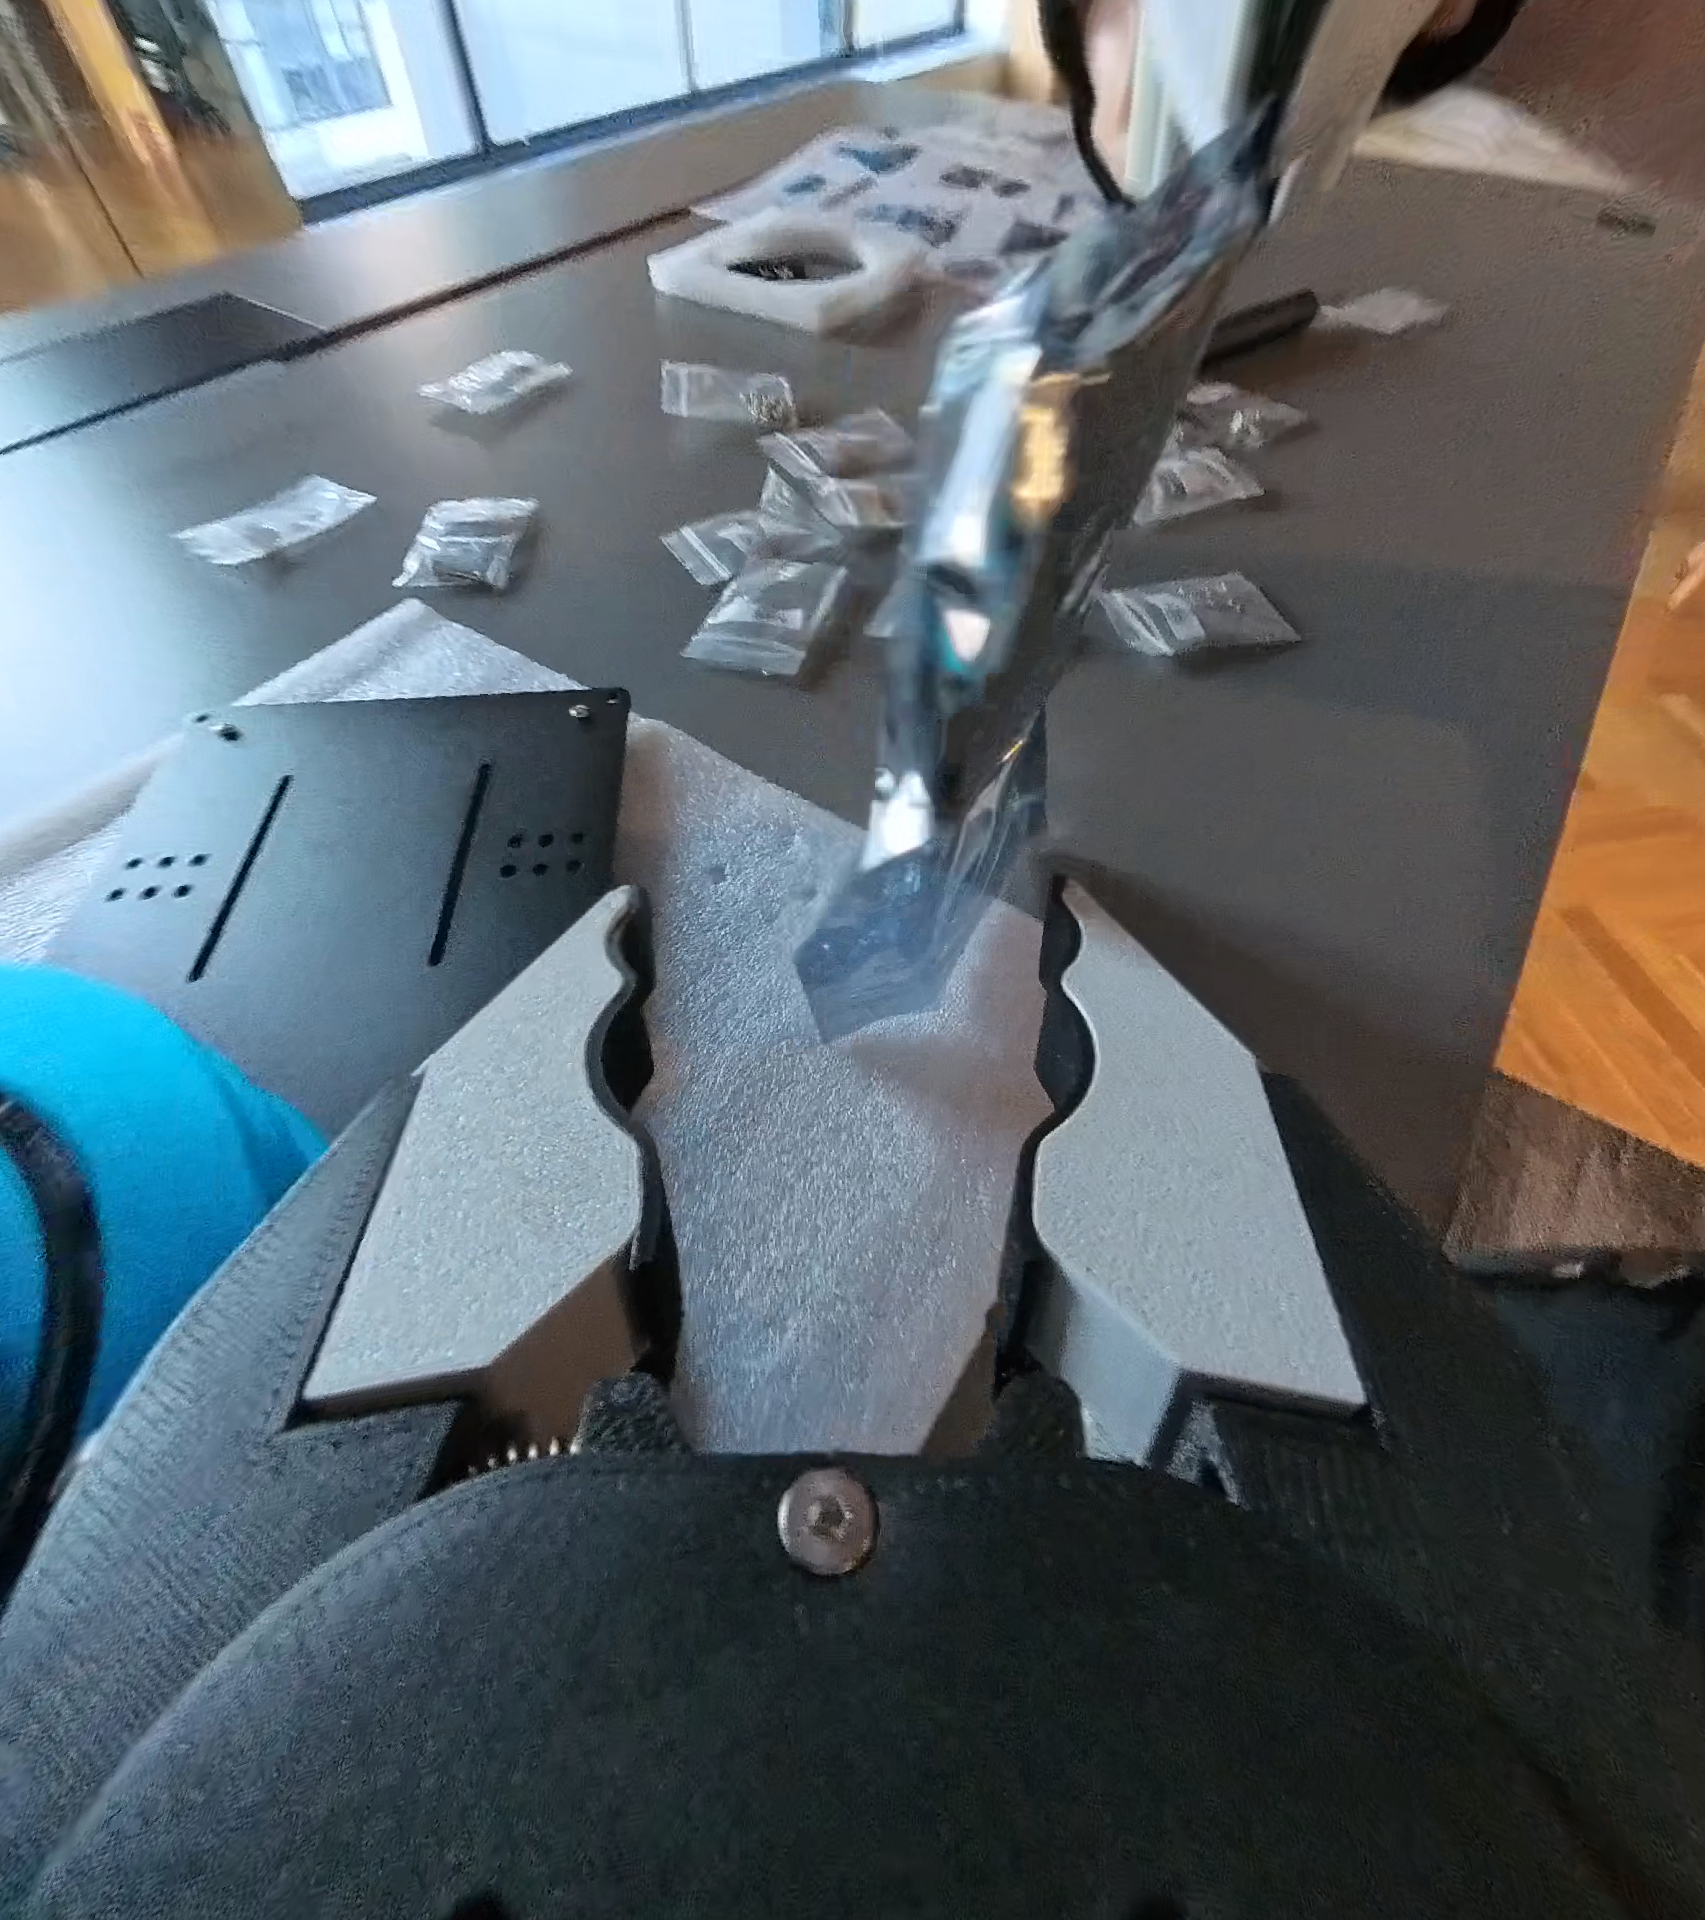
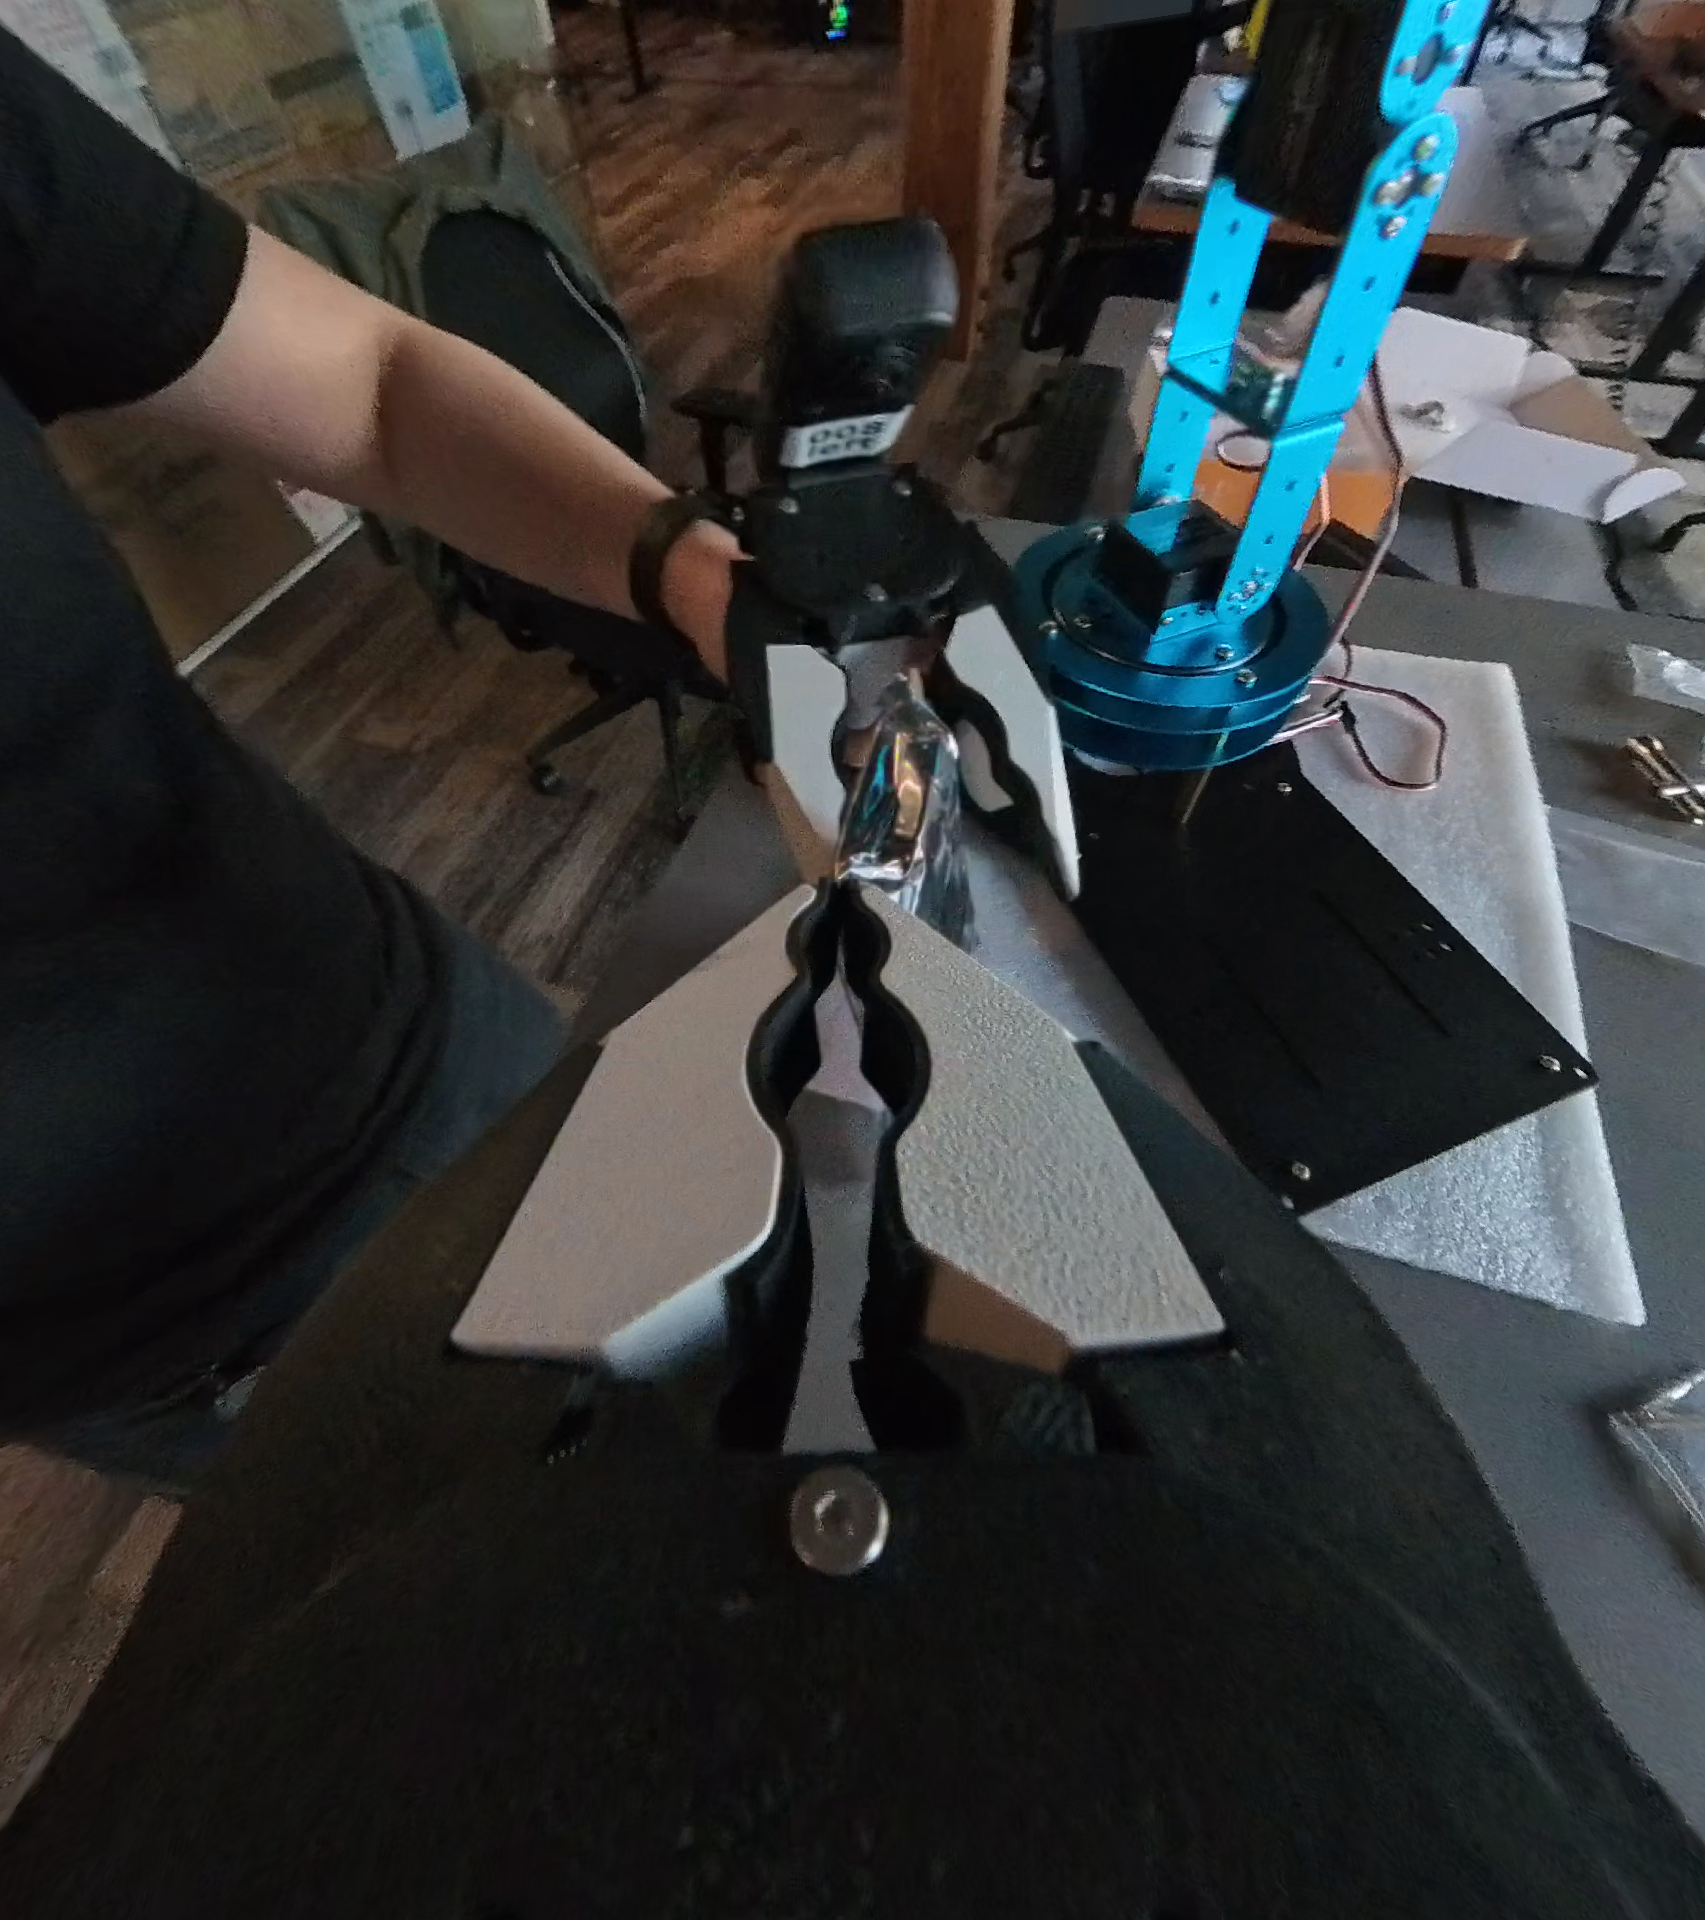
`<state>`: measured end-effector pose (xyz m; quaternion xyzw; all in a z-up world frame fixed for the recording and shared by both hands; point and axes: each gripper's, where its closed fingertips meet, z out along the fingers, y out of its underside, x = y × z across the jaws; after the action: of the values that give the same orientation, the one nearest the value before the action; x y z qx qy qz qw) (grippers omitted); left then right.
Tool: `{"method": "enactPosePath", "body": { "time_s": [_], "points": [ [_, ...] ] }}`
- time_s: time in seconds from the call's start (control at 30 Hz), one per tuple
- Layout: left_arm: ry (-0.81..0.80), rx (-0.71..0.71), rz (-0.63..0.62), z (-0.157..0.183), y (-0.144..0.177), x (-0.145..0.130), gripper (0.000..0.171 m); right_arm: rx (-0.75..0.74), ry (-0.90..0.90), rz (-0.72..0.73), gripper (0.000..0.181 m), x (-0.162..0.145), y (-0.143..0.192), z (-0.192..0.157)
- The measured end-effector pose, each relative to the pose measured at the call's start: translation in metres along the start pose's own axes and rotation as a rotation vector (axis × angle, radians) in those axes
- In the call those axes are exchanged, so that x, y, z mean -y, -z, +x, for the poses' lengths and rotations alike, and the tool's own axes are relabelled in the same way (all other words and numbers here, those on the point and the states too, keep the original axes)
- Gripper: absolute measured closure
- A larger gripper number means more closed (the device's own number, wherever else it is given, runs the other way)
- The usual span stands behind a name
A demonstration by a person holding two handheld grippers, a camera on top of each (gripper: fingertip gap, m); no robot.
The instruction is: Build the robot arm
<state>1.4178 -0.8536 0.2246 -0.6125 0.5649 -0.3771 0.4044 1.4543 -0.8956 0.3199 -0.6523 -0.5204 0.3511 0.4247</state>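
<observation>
Right tongs (image 2: 832,894) clamped on 1 end of a long clear plastic bag with dark contents (image 2: 895,800). Bag slants down; its free end hangs between the left tongs (image 1: 843,904), fingers wide apart, not touching it, over 1 white foam sheet (image 1: 806,1195). Alongside: 1 black slotted metal plate (image 1: 360,831), 1 blue metal robot arm on round base (image 2: 1180,644). At least 10 small clear parts bags (image 1: 775,618) scattered on the grey bench (image 1: 1295,831)

An office workshop mid-assembly: small parts bags (image 1: 775,613) are lying scattered across a dark table (image 1: 1347,727), a blue robot-arm kit (image 2: 1232,582) is standing on a black plate (image 2: 1347,997) over foam sheet (image 2: 1471,1226). Office chairs (image 2: 557,343) and desks (image 2: 1700,135) are filling the wood-floored room behind, with windows (image 1: 567,62) lighting the far side.
</observation>
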Motion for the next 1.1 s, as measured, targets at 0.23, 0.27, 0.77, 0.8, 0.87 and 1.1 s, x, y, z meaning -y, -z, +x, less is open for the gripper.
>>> {"method": "enactPosePath", "body": {
  "time_s": [0.23,0.27,0.77,0.8,0.87,1.1],
  "points": [
    [-0.154,-0.097,-0.103,0.021,-0.017,-0.010,0.160,0.158,0.121,-0.058,0.181,-0.007,0.007,-0.020],
    [-0.191,-0.066,-0.106,0.022,-0.018,-0.010,0.162,0.178,0.127,-0.073,0.181,-0.010,0.008,-0.022],
    [-0.644,0.511,-0.281,0.009,-0.004,-0.027,0.158,0.225,0.298,-0.417,0.181,-0.128,-0.001,-0.031],
    [-0.620,0.493,-0.300,0.008,-0.002,-0.031,0.154,0.222,0.298,-0.424,0.181,-0.135,-0.003,-0.032],
    [-0.554,0.479,-0.330,0.002,0.006,-0.039,0.144,0.206,0.326,-0.480,0.181,-0.153,-0.004,-0.031],
    [-0.008,0.278,-0.155,-0.005,0.036,-0.024,0.143,0.167,0.234,-0.521,0.178,-0.155,0.003,-0.031]
  ]
}}
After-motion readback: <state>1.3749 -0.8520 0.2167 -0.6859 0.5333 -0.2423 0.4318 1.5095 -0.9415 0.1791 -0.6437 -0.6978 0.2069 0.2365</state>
